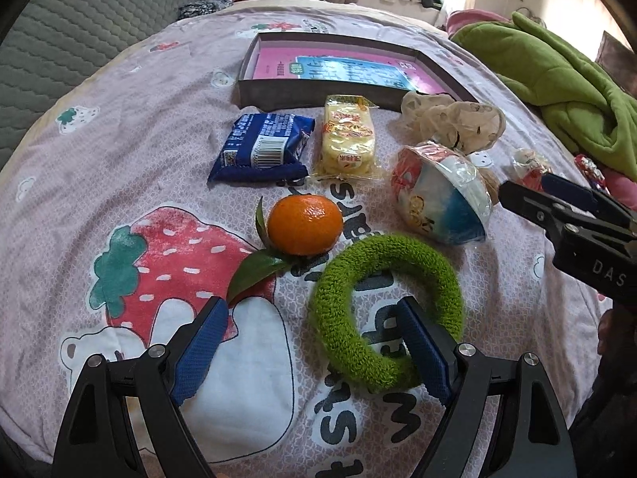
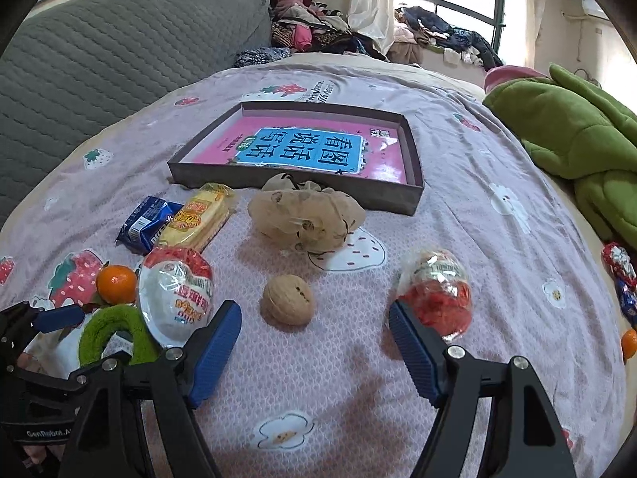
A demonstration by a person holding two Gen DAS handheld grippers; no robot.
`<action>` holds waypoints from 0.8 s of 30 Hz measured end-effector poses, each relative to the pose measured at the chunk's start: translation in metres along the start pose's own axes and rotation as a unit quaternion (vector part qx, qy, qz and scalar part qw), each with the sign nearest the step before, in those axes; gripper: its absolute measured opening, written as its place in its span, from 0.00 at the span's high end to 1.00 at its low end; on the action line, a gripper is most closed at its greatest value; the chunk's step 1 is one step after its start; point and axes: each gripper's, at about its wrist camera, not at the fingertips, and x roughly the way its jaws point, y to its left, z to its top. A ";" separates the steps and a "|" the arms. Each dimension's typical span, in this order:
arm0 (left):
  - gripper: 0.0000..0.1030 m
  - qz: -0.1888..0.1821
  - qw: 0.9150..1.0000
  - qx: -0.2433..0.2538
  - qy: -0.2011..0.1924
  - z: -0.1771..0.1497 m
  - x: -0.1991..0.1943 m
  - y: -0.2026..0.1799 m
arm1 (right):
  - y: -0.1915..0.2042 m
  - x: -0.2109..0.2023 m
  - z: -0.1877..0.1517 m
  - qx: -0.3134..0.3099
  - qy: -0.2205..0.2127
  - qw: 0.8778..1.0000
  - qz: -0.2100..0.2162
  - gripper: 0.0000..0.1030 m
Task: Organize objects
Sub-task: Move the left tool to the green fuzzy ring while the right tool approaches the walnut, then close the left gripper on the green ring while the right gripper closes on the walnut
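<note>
The left hand-held gripper point(image 1: 314, 342) hovers low over a bed, its two blue-padded fingers spread apart and gripping nothing. Its right finger sits over the hole of a fuzzy green ring point(image 1: 386, 310); the left finger stands outside the ring, over the printed sheet point(image 1: 99, 159). Just beyond the ring lies an orange point(image 1: 304, 224) with a leaf, and beside that a domed snack cup point(image 1: 442, 195) on its side. Farther out are a blue packet point(image 1: 260, 147) and a yellow packet point(image 1: 348, 139), side by side, then a crumpled beige bag point(image 1: 454, 119), and last a shallow box point(image 1: 318, 95) holding a pink and blue book.

The right hand-held gripper point(image 2: 314, 340) is likewise wide open and empty. A walnut point(image 2: 288, 298) lies just ahead, between the lines of its fingers, and a wrapped egg-shaped treat point(image 2: 438, 290) rests close beside its right finger.

The box looks like the likely place for the loose things. The ring appears soft and light; it would squash under a pinch, so taking one side of the band between the fingers seems right. The walnut looks hard and round and may roll, so a grip across its middle suits it. The foil-wrapped egg looks slippery and crushable.
</note>
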 end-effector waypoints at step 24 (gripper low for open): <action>0.68 -0.043 0.999 0.003 -0.003 0.001 0.000 -0.003 | 0.004 0.043 0.004 0.004 0.040 0.999 0.036 0.56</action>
